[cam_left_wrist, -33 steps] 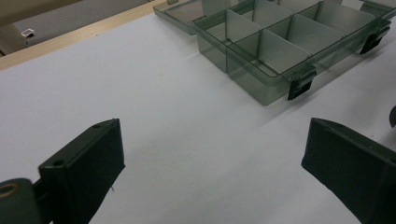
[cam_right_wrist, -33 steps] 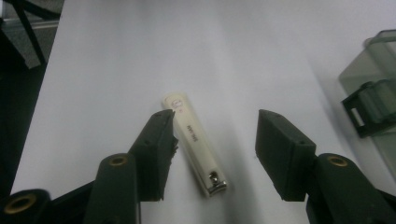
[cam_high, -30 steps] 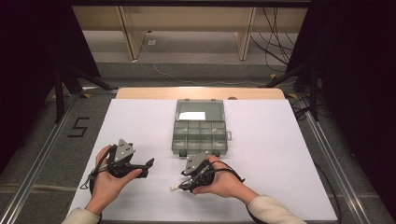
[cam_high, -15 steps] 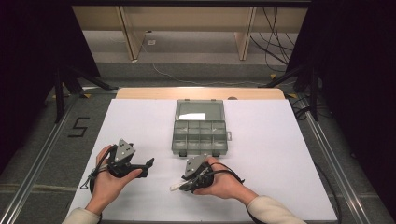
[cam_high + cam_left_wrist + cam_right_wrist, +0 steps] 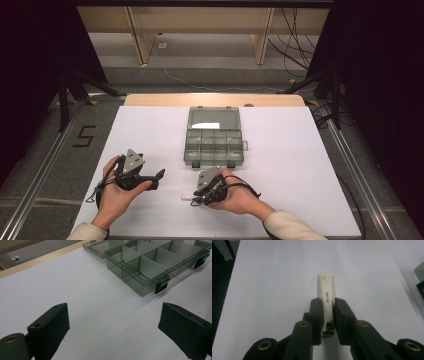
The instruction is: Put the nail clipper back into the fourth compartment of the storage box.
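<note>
Nail clipper (image 5: 327, 293), cream shell over a small metal body, low over the white bench (image 5: 300, 165), just in front of the open compartment box (image 5: 187, 150) and apart from it; hard to tell whether resting on the bench or barely lifted. Taken between the right tongs (image 5: 327, 302), just now closing, with the pads pressing on both long sides near the metal hinge end and the cream tip sticking out forward. Left tongs (image 5: 113, 312) wide apart, with nothing between them, pointing toward the box.

Probably light and stiff, not fragile, but smooth and narrow, so likely to slip or to swing around the pads. Better to hold closer to the middle of the length, squarely across the flat sides, and to avoid pressing the lever from above
</note>
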Tool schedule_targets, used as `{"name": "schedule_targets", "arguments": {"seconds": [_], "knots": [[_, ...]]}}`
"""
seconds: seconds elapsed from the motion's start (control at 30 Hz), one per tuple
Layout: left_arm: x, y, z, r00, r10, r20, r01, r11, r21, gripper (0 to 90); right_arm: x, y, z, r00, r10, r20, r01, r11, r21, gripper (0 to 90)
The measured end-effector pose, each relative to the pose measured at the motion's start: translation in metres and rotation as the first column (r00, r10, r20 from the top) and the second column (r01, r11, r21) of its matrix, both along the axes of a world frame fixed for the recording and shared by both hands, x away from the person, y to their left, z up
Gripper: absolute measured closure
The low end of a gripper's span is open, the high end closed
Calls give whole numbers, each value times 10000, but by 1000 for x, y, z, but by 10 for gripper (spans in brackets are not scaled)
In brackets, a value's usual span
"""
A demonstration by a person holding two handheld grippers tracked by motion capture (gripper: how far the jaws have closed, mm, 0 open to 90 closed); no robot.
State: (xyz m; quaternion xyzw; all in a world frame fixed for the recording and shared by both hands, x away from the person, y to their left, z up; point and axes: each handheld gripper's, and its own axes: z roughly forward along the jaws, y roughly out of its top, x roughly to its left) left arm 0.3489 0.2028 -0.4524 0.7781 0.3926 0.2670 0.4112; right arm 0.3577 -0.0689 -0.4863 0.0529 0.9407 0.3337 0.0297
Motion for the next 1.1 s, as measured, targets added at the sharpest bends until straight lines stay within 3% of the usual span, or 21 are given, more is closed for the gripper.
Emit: {"name": "schedule_targets", "arguments": {"seconds": [0.5,1.1], "knots": [[-1,1,1,10000,67,74,-67,10000,-41,109,0,1,4,9993,-271,-257,266,9994,-203,777],[-1,2,1,9998,189,94,-188,9998,-69,117,1,-1,16,9978,-504,-425,507,9987,48,778]]}}
